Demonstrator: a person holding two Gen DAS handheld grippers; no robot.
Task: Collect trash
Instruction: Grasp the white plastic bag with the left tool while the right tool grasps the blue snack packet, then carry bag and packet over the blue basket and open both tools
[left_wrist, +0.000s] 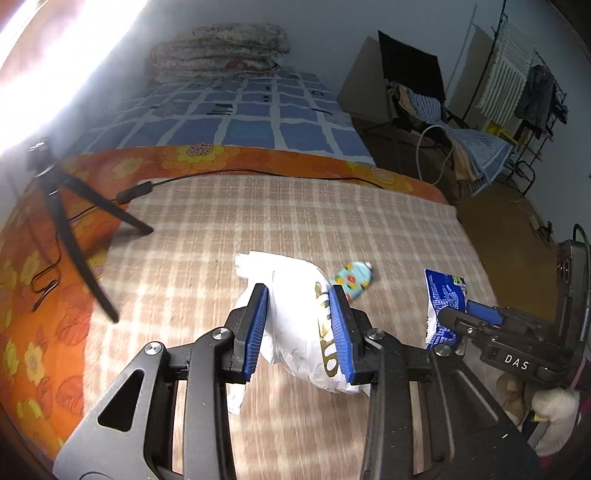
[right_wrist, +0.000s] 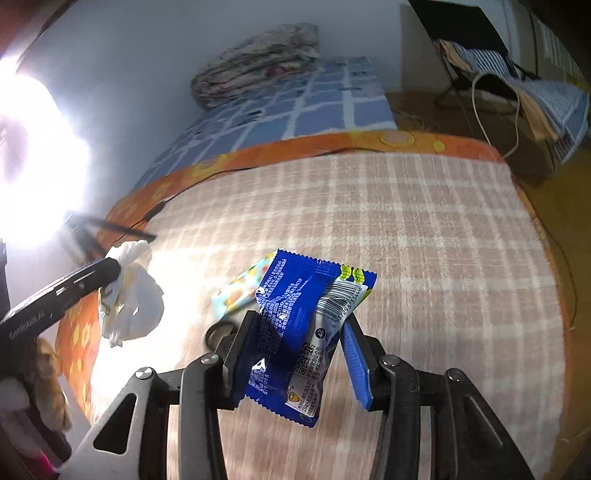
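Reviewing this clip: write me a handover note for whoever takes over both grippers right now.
Left gripper: shut on the white plastic bag, held above the plaid blanket.
Right gripper: shut on the blue snack wrapper, also held above it.
Done: two pieces picked up.
Left: the light-blue fruit-print packet lies on the blanket between them. No bin is in view; find one, drop both, then fetch the packet.

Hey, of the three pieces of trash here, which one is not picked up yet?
The light blue floral wrapper lies loose on the plaid blanket. The white wrapper is clamped in the left tongs, the dark blue wrapper in the right tongs.
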